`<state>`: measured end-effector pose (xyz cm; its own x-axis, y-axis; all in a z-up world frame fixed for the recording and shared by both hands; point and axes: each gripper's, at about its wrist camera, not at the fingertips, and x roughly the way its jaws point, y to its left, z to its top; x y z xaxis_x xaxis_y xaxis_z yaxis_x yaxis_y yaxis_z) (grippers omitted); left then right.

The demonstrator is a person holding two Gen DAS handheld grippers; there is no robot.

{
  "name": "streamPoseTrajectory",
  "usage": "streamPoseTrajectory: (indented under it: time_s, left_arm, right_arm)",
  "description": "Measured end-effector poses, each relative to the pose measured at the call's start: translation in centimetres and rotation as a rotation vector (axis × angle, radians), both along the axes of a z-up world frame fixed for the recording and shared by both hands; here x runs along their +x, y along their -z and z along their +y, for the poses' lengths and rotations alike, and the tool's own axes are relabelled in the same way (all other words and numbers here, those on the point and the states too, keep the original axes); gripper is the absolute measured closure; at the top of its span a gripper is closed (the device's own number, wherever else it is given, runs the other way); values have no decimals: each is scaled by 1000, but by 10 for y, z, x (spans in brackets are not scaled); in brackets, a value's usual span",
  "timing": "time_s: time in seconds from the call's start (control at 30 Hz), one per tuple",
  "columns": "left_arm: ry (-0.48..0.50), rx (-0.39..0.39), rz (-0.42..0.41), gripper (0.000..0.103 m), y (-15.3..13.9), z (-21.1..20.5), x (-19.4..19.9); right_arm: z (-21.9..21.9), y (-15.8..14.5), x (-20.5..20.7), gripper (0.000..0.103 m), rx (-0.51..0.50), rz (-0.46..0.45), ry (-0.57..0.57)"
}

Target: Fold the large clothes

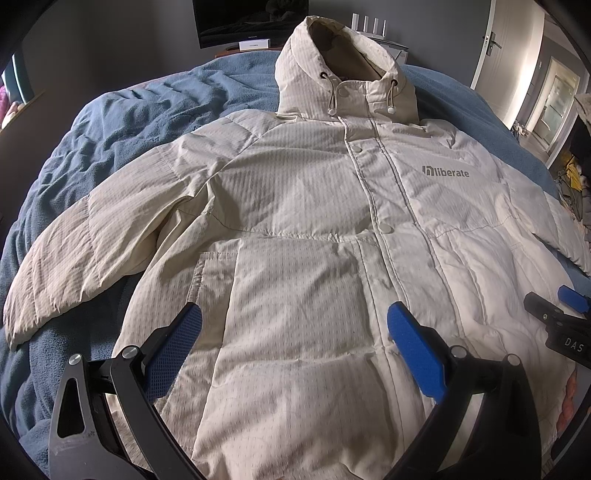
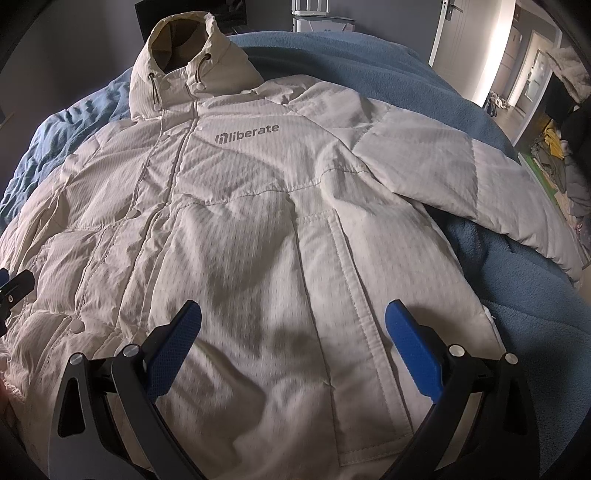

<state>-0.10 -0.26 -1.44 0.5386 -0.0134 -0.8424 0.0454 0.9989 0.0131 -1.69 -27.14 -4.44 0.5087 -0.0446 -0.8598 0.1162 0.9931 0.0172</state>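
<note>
A cream hooded puffer jacket (image 1: 314, 206) with a grey "liberate" logo lies face up and spread flat on a blue blanket (image 1: 122, 114), hood at the far end, sleeves out to both sides. It also fills the right wrist view (image 2: 258, 221). My left gripper (image 1: 295, 325) is open and empty, hovering over the jacket's lower left front. My right gripper (image 2: 293, 325) is open and empty over the lower right front, near the pocket flap. The right gripper's tip shows at the left wrist view's right edge (image 1: 561, 314).
The blanket (image 2: 517, 314) covers a bed. A dark screen (image 1: 251, 18) and a white router (image 1: 369, 22) stand beyond the hood. A door (image 1: 491, 40) and a hallway lie at the far right, with piled clothes (image 2: 561, 162) beside the bed.
</note>
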Motion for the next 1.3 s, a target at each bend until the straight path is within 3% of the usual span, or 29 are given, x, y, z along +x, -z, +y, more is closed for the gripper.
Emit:
streamPoseTrajectory:
  time_s: [0.53,0.67,0.83,0.87,0.93,1.0,1.17,1.3]
  left_arm:
    - [-2,-1,3,6,0,1,1]
    - [0,-32,11,6,2,4,-1]
    - [2,-44,18,6,2,5,-1]
    - [3,-46,20,6,2,5,-1]
    - [4,-51,23,6,2,5,-1]
    - [4,-54,24,6,2,6,-1]
    - [3,-57,28,6,2,6,-1]
    - [-1,-62,40,6,4,6,-1]
  right_arm:
    - [0,1,0,7,6,-3,2]
    - [-7,1,0,7,-15,-33,46]
    - [-58,-17,17,7,241,-182,160]
    - [-70,-16,22,7,273,-173,178]
    - [-89,-12,33,7,291,-132,211]
    - [-104,-6,41,7,239,-80,250]
    - [-147,17,58,7,275,-9,342]
    - [-199,30,66,7,349,-25,481]
